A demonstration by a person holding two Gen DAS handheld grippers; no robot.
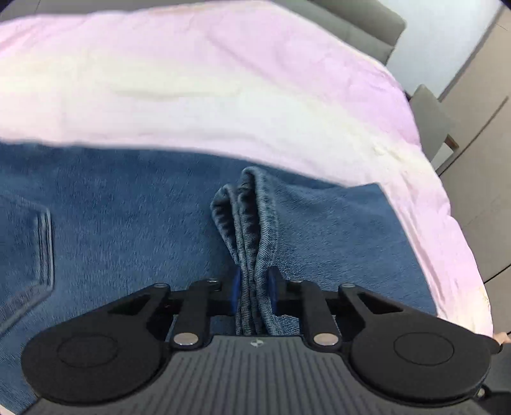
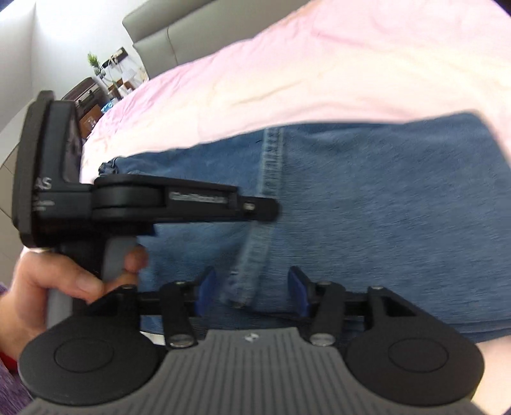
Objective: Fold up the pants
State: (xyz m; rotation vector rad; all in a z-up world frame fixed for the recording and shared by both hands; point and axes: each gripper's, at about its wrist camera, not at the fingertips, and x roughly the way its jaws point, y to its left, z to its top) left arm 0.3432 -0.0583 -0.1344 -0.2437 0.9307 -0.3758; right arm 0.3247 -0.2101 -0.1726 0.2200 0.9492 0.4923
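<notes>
Nearest in the left wrist view, the left claw [image 1: 254, 292] is clamped on a bunched hem of the jeans [image 1: 134, 223], several denim layers pinched upright between its blue pads [image 1: 235, 292]. Beyond the pinch the jeans lie spread across the bed [image 1: 223, 95], a back pocket [image 1: 28, 255] showing at the left and the pink sheet running on to the grey headboard [image 1: 361, 22].

In the right wrist view the right claw [image 2: 252, 292] stands wide, its blue pads [image 2: 206, 289] well apart, with a stitched hem strip [image 2: 247, 281] lying between them but not gripped. Just beyond, the left claw [image 2: 265, 206] reaches in from the left, the person's left hand [image 2: 73, 274] wrapped around its grey handle. Past that, the jeans [image 2: 383, 207] look already doubled into a thick blue panel on the bed [image 2: 319, 64], with a cluttered nightstand [image 2: 95, 95] far off by the wall.

The step in hand seems to be a fold in progress: the left side holds the leg ends over the body of the jeans while the right side is free. Next, the right claw likely needs to close on the hem strip, or on the matching edge, so both sides can carry the cloth evenly. Motion blur hides finer detail of the layers.
</notes>
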